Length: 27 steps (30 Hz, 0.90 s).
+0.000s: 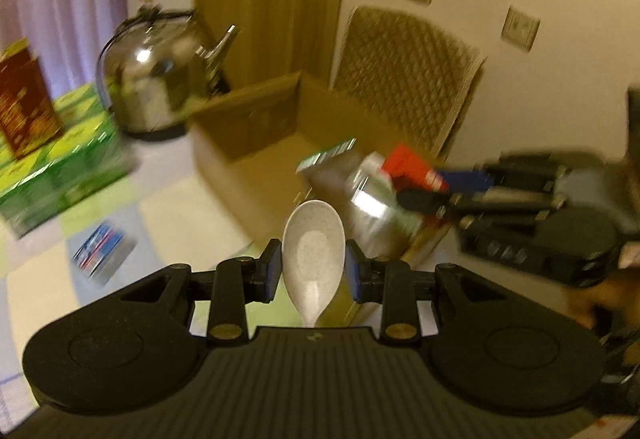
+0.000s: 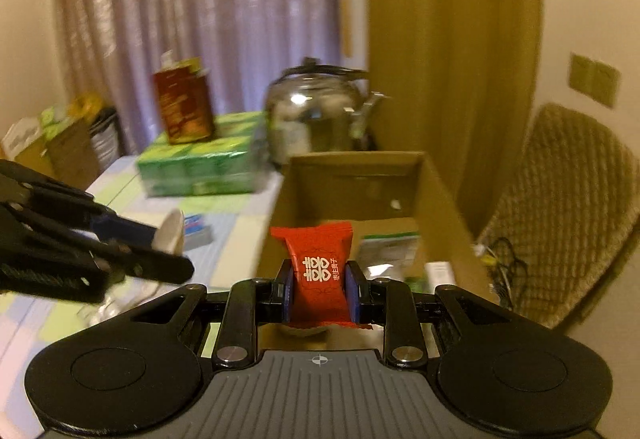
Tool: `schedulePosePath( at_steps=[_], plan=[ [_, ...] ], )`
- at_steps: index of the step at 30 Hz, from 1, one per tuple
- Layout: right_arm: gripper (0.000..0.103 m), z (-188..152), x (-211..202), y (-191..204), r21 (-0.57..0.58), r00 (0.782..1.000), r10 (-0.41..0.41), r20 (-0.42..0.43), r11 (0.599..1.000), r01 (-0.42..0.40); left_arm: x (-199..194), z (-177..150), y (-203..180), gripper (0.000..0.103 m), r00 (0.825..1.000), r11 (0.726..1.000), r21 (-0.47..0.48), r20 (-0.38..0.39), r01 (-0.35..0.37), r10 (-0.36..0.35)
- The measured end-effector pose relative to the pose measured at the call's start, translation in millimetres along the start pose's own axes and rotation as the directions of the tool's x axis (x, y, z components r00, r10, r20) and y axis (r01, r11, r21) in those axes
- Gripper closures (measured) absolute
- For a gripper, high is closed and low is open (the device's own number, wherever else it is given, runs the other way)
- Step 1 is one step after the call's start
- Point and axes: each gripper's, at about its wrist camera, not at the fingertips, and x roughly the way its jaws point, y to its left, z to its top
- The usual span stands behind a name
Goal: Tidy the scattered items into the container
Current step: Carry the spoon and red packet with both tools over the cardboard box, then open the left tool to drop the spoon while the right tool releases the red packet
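the left gripper point(image 1: 313, 273) is closed on a white spoon point(image 1: 313, 251), bowl end forward. the right gripper point(image 2: 319, 293) is pinched on a red candy packet point(image 2: 318, 271). both hang near the cardboard box's point(image 2: 440, 191) near edge, which already holds a few packets. this looks like the carry-and-drop step; next, each load should clear the near wall, then the jaws part.
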Motion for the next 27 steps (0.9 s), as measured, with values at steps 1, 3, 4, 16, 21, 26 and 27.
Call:
schedulePosePath(
  at_steps=[1,3,4,16,21,26,27],
  plan=[
    [0.08,2.9,1.8,-9.6,0.018,1.0,-0.006,-0.001,1.0,0.006,5.9,9.6,-3.0,0.075,1.0,1.0,-0.019,0.008,0.015,-0.015],
    [0.08,8.2,6.4,-28.2,0.05,1.0,-0.019,-0.004,0.999,0.019,21.4,26.5,-7.8,0.075,0.999,0.998,-0.055,0.02,0.036,-0.035],
    [0.08,10.2,8.9,-36.8,0.064,1.0,-0.023,-0.006,0.998,0.023,30.0,33.3,-9.4,0.075,0.999,0.997,-0.071,0.023,0.042,-0.041],
    [0.08,20.1,63.5,-75.6,0.097,0.998,-0.011,-0.059,0.995,0.016,117.3,49.7,20.8,0.075,0.999,0.958,-0.284,-0.01,0.029,-0.033],
    [0.08,17.1,83.9,-72.9,0.105,0.996,0.009,-0.083,0.994,-0.001,130.3,37.7,35.9,0.076,0.998,0.951,-0.308,-0.056,0.004,-0.022],
    [0.08,14.5,91.1,-68.1,0.097,0.995,0.016,-0.096,0.995,-0.007,121.7,29.9,43.9,0.073,0.999,0.95,-0.312,-0.045,0.002,-0.016],
    [0.08,13.7,91.5,-66.7,0.092,0.995,0.017,-0.098,0.996,-0.008,116.4,28.6,44.5,0.073,0.999,0.951,-0.309,-0.037,-0.001,-0.011]
  ],
)
